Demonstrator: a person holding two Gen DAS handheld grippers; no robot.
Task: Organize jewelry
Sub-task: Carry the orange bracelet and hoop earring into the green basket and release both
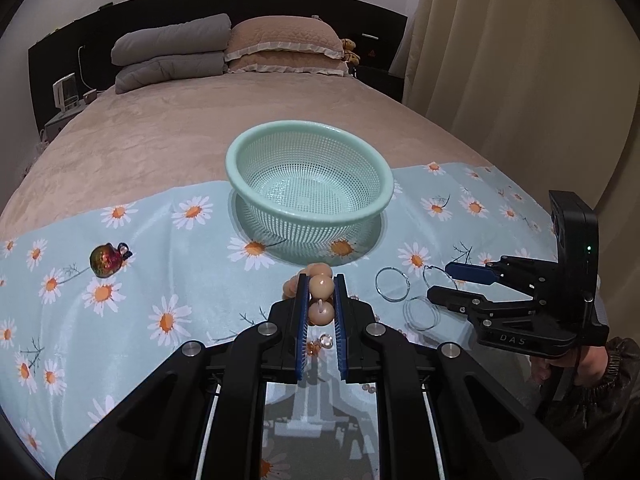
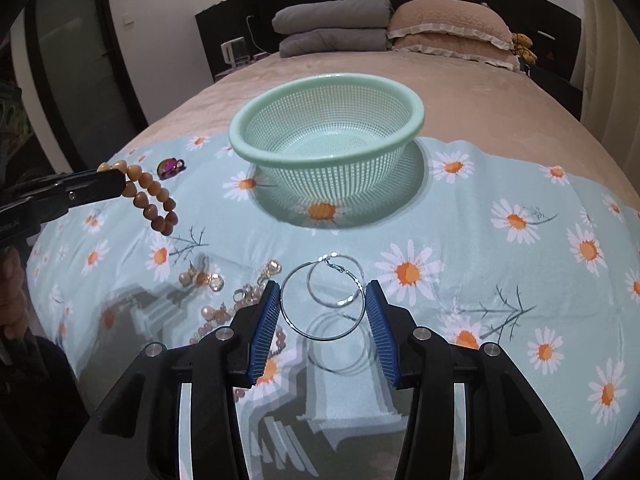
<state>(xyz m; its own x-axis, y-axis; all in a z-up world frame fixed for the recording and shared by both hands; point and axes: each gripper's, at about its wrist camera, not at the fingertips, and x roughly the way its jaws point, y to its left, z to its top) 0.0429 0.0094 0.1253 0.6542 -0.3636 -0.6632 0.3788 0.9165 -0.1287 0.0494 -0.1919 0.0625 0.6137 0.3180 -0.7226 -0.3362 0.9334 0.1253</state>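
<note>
My left gripper (image 1: 321, 280) is shut on a brown bead bracelet (image 1: 321, 286) and holds it above the daisy cloth; in the right wrist view the bracelet (image 2: 154, 196) hangs from that gripper (image 2: 116, 180). An empty mint mesh basket (image 1: 240, 176) stands just beyond, also in the right wrist view (image 2: 416, 120). My right gripper (image 2: 323, 292) is open, its fingers on either side of silver hoop earrings (image 2: 322, 300) on the cloth. In the left wrist view it (image 1: 440, 280) hovers by the hoops (image 1: 393, 284).
An iridescent charm (image 1: 106, 259) lies at the left of the cloth, also in the right wrist view (image 2: 171, 167). Pearl and gold pieces (image 2: 216, 280) lie left of the hoops. Pillows (image 1: 280, 46) and a folded grey blanket (image 1: 168, 54) are at the bed's head. A curtain (image 1: 520, 60) hangs at the right.
</note>
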